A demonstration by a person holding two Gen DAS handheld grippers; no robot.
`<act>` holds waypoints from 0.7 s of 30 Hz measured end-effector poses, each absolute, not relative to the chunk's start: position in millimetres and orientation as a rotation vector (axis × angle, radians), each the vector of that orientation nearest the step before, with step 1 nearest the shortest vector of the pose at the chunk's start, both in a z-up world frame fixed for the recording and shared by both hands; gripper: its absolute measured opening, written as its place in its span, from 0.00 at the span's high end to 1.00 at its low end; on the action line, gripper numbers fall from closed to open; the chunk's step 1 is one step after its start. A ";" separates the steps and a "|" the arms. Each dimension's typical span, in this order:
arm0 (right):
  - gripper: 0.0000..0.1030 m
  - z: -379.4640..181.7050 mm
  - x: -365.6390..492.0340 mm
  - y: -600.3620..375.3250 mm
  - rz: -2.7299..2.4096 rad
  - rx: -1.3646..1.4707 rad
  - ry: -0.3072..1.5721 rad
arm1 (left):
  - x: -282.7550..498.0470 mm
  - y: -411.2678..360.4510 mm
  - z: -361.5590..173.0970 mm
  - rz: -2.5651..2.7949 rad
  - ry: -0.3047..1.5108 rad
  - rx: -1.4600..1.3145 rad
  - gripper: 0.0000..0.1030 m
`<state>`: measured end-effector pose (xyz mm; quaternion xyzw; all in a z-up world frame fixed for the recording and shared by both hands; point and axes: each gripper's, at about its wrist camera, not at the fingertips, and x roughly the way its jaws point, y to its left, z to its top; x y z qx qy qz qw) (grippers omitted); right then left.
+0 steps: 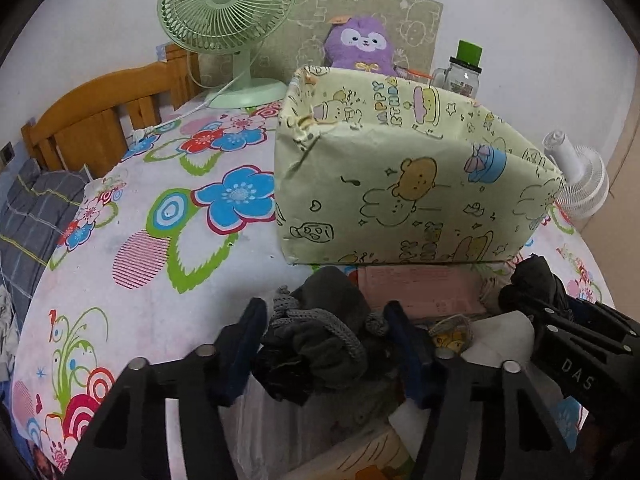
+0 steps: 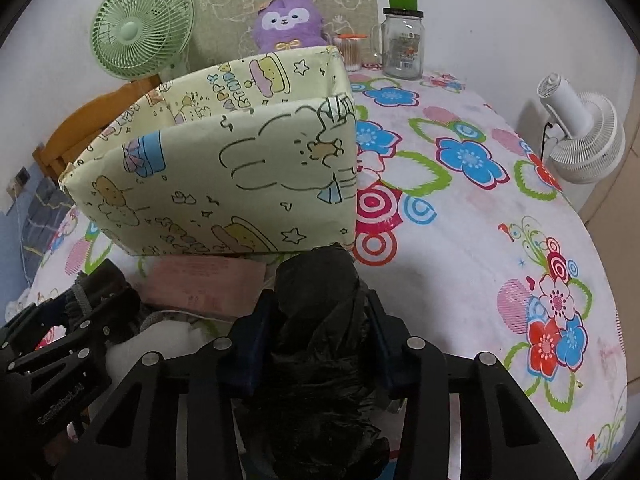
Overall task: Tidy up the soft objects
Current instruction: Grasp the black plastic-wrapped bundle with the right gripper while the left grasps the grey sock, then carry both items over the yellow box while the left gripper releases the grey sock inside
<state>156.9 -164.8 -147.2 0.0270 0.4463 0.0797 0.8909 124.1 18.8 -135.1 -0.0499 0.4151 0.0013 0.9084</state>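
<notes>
While pinching a grey knitted bundle (image 1: 320,336) in the left tool (image 1: 326,344), pads drawn narrow and pressed into both its sides, faces the near wall of the paper-wrapped box (image 1: 400,192) just ahead on the desk (image 1: 152,304). Likewise grips a crumpled black bag bundle (image 2: 320,312) in the right tool (image 2: 318,340), closed in snug on it and just beside the left. Holds both loads low, near the foot of the box, beside a flat pink pack (image 1: 420,288) lying against its base. Sees the box with its long axis running across both views and its open top facing up, beyond and above the near wall. Judging by this, needs a lift and a forward reach over that rim: left toward the left end, right toward the right corner.
</notes>
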 end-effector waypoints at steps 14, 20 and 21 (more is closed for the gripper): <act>0.57 -114.0 143.8 -159.1 0.182 0.037 0.857 | 110.2 17.5 -108.4 -0.028 0.799 -0.111 0.50; 0.57 -94.5 135.7 -158.3 0.213 0.057 0.813 | 101.9 10.6 -89.0 -0.033 0.760 -0.097 0.50; 0.57 -91.3 133.8 -158.0 0.217 0.060 0.807 | 100.3 9.3 -86.2 -0.035 0.756 -0.094 0.50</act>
